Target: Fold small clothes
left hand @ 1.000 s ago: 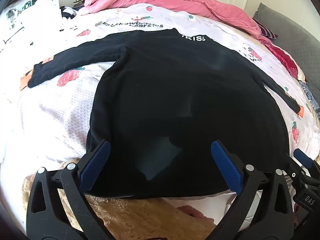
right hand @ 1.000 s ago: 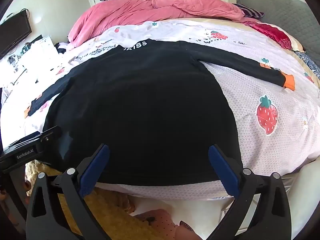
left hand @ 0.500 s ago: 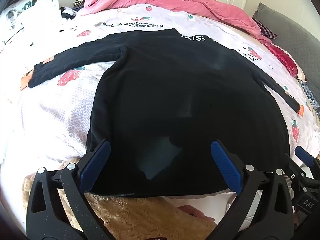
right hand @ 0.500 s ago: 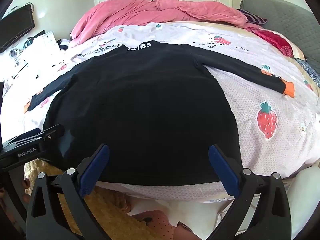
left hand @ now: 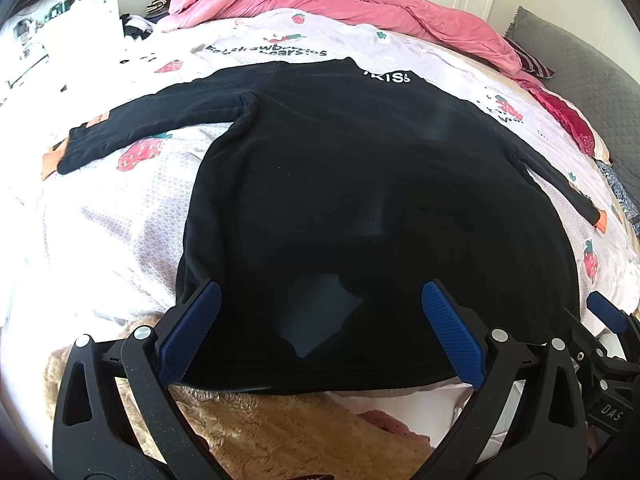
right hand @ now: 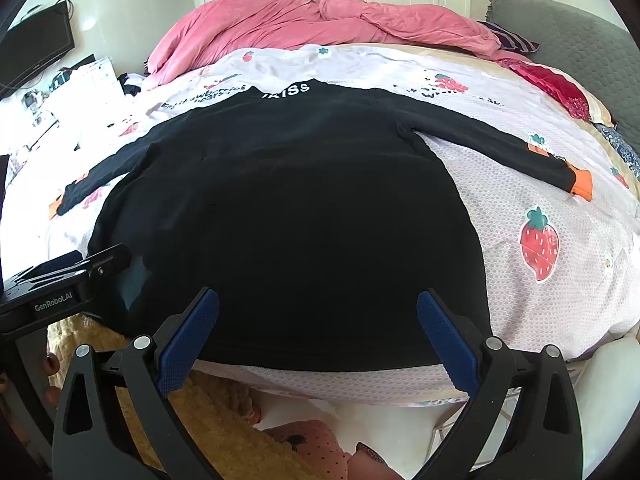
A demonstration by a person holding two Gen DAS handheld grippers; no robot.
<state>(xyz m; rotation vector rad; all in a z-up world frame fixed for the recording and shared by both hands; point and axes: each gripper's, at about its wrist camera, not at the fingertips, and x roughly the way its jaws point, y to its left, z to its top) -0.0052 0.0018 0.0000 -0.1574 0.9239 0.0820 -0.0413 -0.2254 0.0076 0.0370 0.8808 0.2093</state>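
Note:
A black long-sleeved top (left hand: 360, 184) lies flat on the bed, back up, with white letters at the collar and both sleeves spread out; it also shows in the right wrist view (right hand: 288, 216). The sleeves end in orange cuffs (right hand: 582, 184). My left gripper (left hand: 320, 328) is open and empty, hovering over the left part of the hem. My right gripper (right hand: 318, 332) is open and empty over the right part of the hem. The right gripper shows at the right edge of the left wrist view (left hand: 608, 344), and the left gripper at the left edge of the right wrist view (right hand: 60, 288).
The bed has a pale sheet with strawberry prints (right hand: 540, 248). A pink duvet (right hand: 320, 20) is bunched at the far side, with a grey headboard (right hand: 568, 36) to the right. A tan fluffy blanket (left hand: 260, 432) hangs below the near edge. Cluttered white furniture (left hand: 60, 20) stands at the left.
The right wrist view has drawn back and tilted up slightly, so more of the room shows. The left gripper has barely moved. Both grippers stay open.

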